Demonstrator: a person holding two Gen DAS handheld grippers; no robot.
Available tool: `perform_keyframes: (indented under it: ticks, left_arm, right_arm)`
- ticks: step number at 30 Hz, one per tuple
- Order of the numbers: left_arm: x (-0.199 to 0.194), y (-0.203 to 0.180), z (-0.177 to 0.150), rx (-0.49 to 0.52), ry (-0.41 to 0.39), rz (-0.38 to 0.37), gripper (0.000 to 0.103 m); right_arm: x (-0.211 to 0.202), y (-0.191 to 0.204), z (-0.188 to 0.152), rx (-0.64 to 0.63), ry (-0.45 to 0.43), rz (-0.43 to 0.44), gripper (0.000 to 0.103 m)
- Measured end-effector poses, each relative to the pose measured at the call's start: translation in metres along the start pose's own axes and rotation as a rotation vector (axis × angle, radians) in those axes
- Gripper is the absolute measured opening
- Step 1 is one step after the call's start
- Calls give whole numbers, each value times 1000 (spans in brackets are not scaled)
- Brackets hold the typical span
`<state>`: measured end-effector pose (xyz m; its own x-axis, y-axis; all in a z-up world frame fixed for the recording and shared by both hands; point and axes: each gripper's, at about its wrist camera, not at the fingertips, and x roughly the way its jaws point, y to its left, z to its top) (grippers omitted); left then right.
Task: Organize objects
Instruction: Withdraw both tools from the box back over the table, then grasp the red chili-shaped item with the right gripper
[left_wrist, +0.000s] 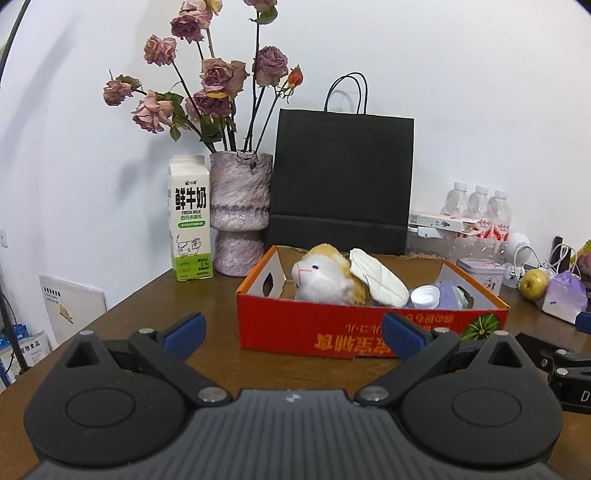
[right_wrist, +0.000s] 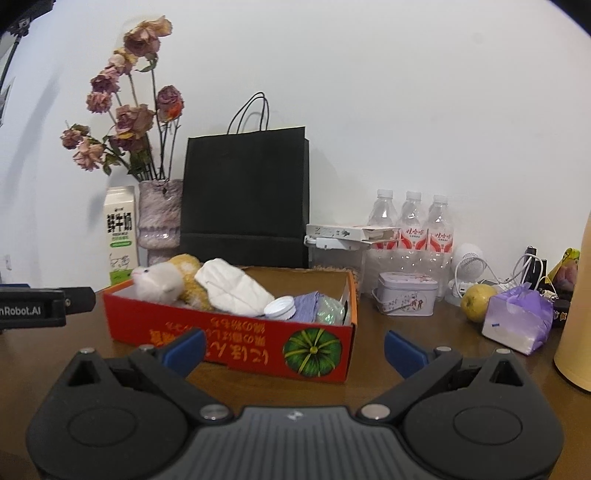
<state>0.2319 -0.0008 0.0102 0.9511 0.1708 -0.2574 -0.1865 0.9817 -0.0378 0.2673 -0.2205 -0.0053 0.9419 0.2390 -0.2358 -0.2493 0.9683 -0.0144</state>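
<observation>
Red box (left_wrist: 369, 328) sat mid-frame on the desk (left_wrist: 147, 314), stuffed with plush toy (left_wrist: 325, 277). Both grippers' jaws were wide, empty. Overfilled box could spill if bumped.

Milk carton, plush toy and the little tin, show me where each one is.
Milk carton (left_wrist: 191, 218): left wrist view, on its front label.
Plush toy (left_wrist: 321, 275): left wrist view, on its white face.
Tin (right_wrist: 405, 298): right wrist view, on its front wall.

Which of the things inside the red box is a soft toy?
The white and tan plush animal at the left end of the red box. Beside it lie only a white cloth and a white cap.
</observation>
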Motion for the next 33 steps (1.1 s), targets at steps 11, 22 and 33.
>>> perform_keyframes:
  ticks: [11, 22, 33]
  left_arm:
    - [-28, 21, -16, 22, 49, -32, 103]
    - [-34, 50, -23, 51, 91, -42, 103]
    - [-30, 74, -17, 0, 97, 2, 103]
  right_arm:
    - [-32, 16, -19, -22, 64, 43, 103]
    - [-39, 39, -29, -54, 152, 77, 103]
    - [10, 61, -30, -22, 341, 89, 99]
